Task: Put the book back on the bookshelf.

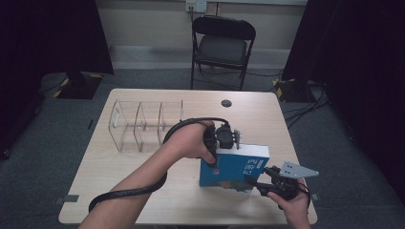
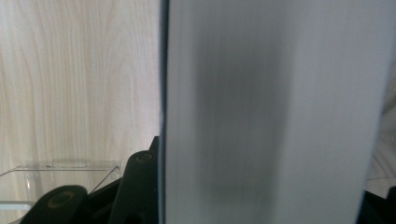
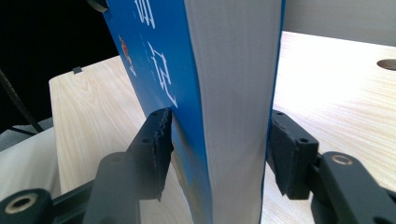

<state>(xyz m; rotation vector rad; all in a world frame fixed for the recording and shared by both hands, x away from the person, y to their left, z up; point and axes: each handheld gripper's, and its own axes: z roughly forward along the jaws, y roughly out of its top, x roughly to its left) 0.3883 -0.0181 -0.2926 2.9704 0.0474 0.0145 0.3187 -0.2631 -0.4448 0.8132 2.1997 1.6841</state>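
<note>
Grippers are seen steadying a blue book (image 1: 236, 168) stood on edge on the worktop (image 1: 143, 191), apparently so it can be slotted upright into the clear rack (image 1: 143, 125) behind it. Its upper edge is clamped by the left gripper (image 1: 220, 143); its right end is straddled by the right gripper (image 1: 267, 183). In the right gripper view, a slight gap is shown at both pads (image 3: 161, 135), so that gripper is judged open. White page edges (image 2: 275, 112) are shown in the left gripper view.
</note>
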